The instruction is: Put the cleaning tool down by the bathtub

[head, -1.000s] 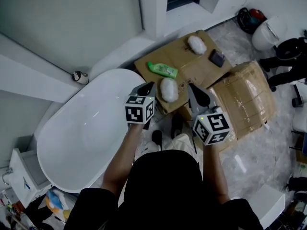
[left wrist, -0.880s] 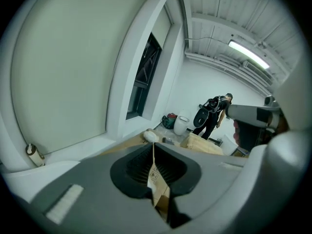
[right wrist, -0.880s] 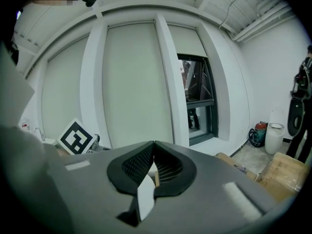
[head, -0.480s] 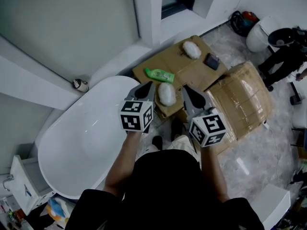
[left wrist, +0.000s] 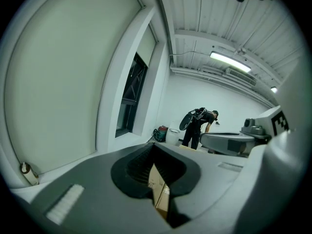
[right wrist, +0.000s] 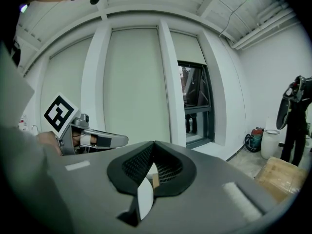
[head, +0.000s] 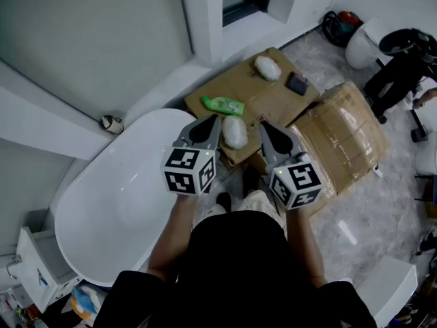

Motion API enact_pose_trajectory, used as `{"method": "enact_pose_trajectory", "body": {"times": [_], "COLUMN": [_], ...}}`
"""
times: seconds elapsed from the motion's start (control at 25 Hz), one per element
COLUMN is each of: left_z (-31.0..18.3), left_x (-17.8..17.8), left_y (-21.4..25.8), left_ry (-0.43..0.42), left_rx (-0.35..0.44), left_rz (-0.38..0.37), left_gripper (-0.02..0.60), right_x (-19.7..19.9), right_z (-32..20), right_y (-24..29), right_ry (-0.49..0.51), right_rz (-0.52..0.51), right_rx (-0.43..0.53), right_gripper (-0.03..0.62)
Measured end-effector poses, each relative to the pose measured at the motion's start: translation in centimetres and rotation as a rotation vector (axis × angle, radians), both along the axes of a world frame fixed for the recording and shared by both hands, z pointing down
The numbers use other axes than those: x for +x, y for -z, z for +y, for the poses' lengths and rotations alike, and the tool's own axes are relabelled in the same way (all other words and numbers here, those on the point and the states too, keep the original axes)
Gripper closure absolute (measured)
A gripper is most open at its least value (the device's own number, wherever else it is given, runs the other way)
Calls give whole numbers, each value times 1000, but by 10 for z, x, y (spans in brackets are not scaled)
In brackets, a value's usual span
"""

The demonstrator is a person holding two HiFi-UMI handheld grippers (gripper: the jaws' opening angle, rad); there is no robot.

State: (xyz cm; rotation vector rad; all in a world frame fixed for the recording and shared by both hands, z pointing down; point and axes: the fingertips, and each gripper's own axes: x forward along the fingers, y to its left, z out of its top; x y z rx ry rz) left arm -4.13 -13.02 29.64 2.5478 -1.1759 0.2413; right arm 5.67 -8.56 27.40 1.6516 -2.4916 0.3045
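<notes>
- Two grippers, left [head: 214, 120] and right [head: 263, 126], hang side by side above the person's knees, each with its jaws pressed together on nothing.
- We see a white puff [head: 234, 131] on the cardboard [head: 273, 104]; in the head view it sits between the two sets of tips, touched by neither, just beside the tub's [head: 102, 203] end.
- A second puff [head: 267, 67] and a green bottle [head: 222, 104] lie farther along that cardboard.
- Only the head view shows us these things. The left gripper view looks level at a window [left wrist: 129, 101] and a distant person [left wrist: 197, 126] bending over, and the right gripper view catches the left gripper at its left.
</notes>
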Motion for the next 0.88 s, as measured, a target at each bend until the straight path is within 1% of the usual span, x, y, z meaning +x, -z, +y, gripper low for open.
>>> {"method": "enact_pose_trajectory", "body": {"times": [0.32,0.56,0.88], "left_z": [7,11,13], "left_x": [4,4,4], "left_y": [9,-2,-4], "left_ry": [-16,-24,-31], "left_rx": [9,-19,-28], "left_rz": [19,-3,-1], "left_gripper": [581,581,581], "right_x": [0,0,1], "right_z": [6,8,8], "right_y": [1,-3,-3], "right_ry": [-1,-2,-1], "right_rz": [-1,0,5], "right_rx": [-7,-10,-11], "right_gripper": [588,587,588]}}
